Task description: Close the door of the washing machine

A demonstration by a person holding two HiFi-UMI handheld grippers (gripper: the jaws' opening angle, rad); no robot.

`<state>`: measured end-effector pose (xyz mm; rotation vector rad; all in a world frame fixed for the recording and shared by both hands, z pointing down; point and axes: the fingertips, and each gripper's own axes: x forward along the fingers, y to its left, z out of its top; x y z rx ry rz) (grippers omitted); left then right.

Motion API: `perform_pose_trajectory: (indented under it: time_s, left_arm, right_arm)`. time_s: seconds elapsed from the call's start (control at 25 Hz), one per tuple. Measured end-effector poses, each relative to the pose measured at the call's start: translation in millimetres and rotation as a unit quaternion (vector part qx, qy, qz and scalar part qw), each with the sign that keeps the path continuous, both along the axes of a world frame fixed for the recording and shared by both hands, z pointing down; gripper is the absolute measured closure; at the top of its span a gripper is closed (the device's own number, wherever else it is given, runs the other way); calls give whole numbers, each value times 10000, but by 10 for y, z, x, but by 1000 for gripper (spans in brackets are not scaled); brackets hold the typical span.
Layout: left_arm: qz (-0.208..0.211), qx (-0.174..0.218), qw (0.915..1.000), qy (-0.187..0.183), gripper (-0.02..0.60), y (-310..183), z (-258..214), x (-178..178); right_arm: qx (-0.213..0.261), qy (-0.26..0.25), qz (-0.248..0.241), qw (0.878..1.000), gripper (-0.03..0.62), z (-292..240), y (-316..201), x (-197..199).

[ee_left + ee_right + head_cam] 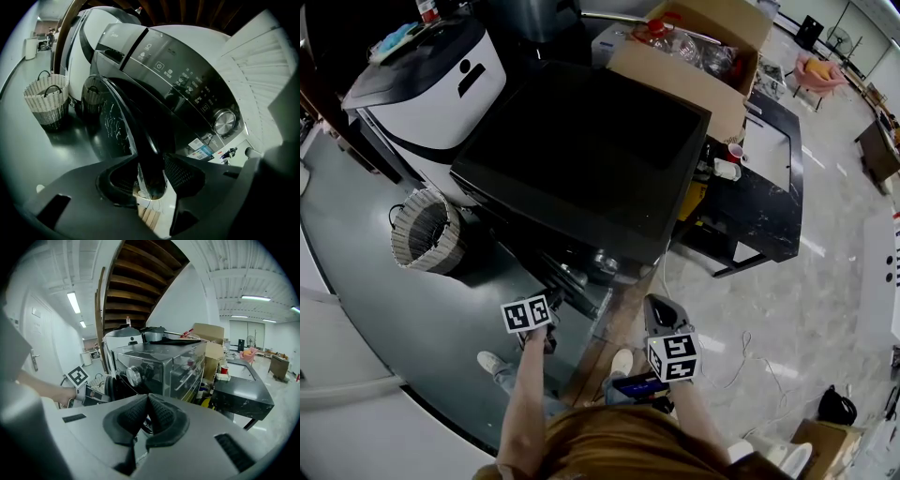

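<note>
Left gripper clamped on dark glossy washer door rim, door ajar, wicker basket at 9 o'clock; right gripper pinched together, empty.

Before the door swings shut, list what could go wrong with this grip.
1. The left gripper clamps only the thin curved rim of the door; it may slip off mid-swing.
2. Held there to the end, its jaws could get pinched between the rim and the washing machine front.
3. The right gripper is shut on nothing and away from the door, so nothing backs up a slip.
</note>
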<state>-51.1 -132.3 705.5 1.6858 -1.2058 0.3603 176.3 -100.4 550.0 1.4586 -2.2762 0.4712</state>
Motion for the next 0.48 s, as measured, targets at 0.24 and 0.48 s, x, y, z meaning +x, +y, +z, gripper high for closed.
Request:
perform_pose_trajectory:
  time_s: [0.24, 0.48]
  left_arm:
    - [56, 45, 10000, 61, 387, -111, -1, 94]
    - [2, 98, 9999, 112, 387, -213, -2, 170]
  right_arm:
    - [-24, 30, 47, 10000, 582, 29, -29, 59]
    - [-77, -38, 191, 9998, 582, 58, -74, 174]
